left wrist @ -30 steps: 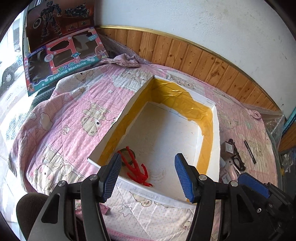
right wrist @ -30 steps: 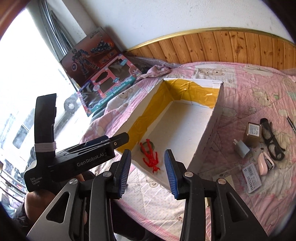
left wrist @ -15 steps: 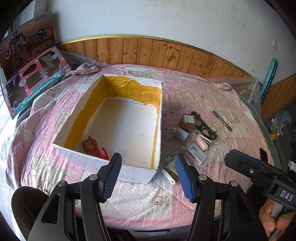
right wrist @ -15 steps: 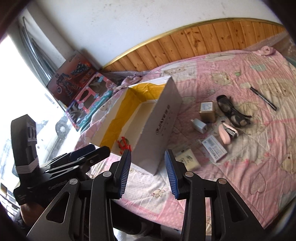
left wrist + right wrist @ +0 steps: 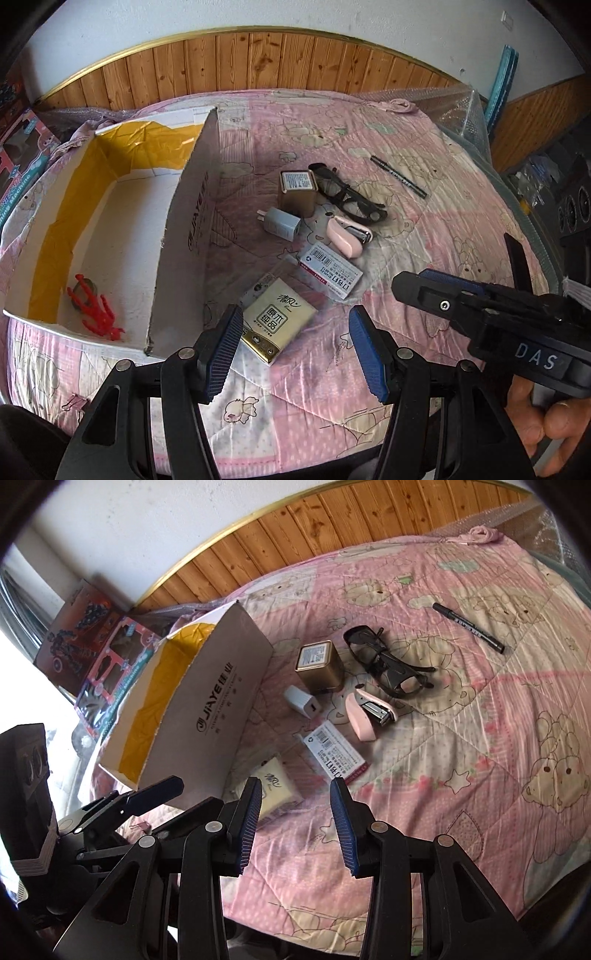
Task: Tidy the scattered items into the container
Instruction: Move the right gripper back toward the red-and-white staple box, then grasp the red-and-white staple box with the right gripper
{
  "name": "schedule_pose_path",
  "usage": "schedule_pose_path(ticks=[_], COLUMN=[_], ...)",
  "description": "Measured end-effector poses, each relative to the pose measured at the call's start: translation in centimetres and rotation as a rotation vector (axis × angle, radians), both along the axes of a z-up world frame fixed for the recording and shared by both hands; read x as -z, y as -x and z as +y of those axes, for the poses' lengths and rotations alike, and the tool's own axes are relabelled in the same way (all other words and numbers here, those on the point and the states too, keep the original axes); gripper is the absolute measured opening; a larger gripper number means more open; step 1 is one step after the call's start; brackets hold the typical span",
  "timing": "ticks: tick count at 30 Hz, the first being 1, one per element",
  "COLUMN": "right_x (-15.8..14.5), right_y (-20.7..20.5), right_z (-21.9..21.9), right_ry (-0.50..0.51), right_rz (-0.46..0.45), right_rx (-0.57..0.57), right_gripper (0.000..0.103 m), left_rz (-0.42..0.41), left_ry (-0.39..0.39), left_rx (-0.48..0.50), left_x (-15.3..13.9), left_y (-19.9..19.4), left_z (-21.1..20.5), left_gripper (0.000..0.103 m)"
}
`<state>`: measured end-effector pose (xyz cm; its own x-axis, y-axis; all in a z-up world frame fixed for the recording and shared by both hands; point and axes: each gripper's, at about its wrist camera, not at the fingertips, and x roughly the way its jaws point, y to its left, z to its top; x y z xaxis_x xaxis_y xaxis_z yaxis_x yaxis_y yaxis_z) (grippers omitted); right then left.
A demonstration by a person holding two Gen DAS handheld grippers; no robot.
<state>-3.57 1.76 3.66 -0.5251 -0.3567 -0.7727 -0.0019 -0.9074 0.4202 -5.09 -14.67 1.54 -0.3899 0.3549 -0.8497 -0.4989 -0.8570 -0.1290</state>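
Two claws hang wide apart and hold nothing: the left claw (image 5: 295,343) and the right claw (image 5: 295,819), both above the near edge of the pink bed (image 5: 424,229). Left of them sits the white box (image 5: 192,236) with a red toy (image 5: 98,317) inside. Just right of the box lie a tissue pack (image 5: 277,317), partly hidden by a claw finger, a charger (image 5: 282,223), a pink stapler (image 5: 347,234), dark glasses (image 5: 347,197) and a pen (image 5: 399,175).

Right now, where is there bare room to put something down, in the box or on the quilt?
The box floor is bare beyond the red toy in its near corner. The quilt is free right of the glasses, below the pen. The space between box and glasses is crowded.
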Motion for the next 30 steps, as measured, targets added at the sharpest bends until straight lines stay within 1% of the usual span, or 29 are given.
schedule_pose_path(ticks=[4,13,14,15,16,18,19,20,22,23,24,25,27,29,30], right_x=[2.0,7.3,7.7,7.8,7.9,8.3,8.7,9.2,9.2,9.1,8.9,8.8,8.7,8.9,9.0], right_y=[2.5,7.3,7.6,7.7,8.0,8.5,8.7,8.8,8.7,8.6,8.4,8.3,7.9,7.5,7.3], right_z=[-0.2,-2.2,-2.4,-2.6,-2.8,-3.1,-3.0,-2.8,-2.4,-2.1,-1.5,-0.8,0.4,1.3,1.6], right_ry=[-0.057,-0.203,-0.216,-0.235,-0.255,-0.282,-0.272,-0.255,-0.256,-0.25,-0.219,-0.18,-0.105,-0.041,-0.012], right_rz=[-0.05,-0.154,-0.152,-0.128,-0.113,-0.106,-0.114,-0.128,-0.124,-0.128,-0.128,-0.134,-0.146,-0.161,-0.169], right_rx=[-0.055,-0.185,-0.191,-0.191,-0.194,-0.193,-0.192,-0.189,-0.165,-0.158,-0.148,-0.129,-0.099,-0.076,-0.064], right_gripper=[0.042,0.044,0.047,0.052,0.054,0.055,0.055,0.051,0.036,0.025,0.017,0.016,0.016,0.016,0.018], left_rz=[-0.043,-0.066,-0.053,-0.034,-0.022,-0.003,0.001,-0.001,-0.029,-0.039,-0.049,-0.061,-0.086,-0.102,-0.104], left_ry=[0.003,0.092,0.098,0.099,0.099,0.109,0.109,0.107,0.094,0.083,0.066,0.045,0.01,-0.006,-0.009], left_rx=[-0.005,0.079,0.079,0.083,0.088,0.091,0.096,0.097,0.087,0.074,0.058,0.043,0.013,-0.001,-0.006], left_x=[2.7,7.7,8.0,8.2,8.4,8.7,8.8,8.9,9.3,9.5,9.5,9.5,9.5,9.3,9.2], left_y=[1.6,2.9,2.9,2.9,2.8,3.0,3.0,3.3,3.8,4.1,4.3,4.5,4.7,4.7,4.6], left_z=[0.3,1.6,1.6,1.7,1.8,2.0,2.1,2.0,1.9,1.8,1.6,1.3,0.8,0.5,0.5], left_gripper=[0.061,0.061,0.062,0.064,0.069,0.071,0.072,0.072,0.072,0.069,0.066,0.063,0.061,0.058,0.057])
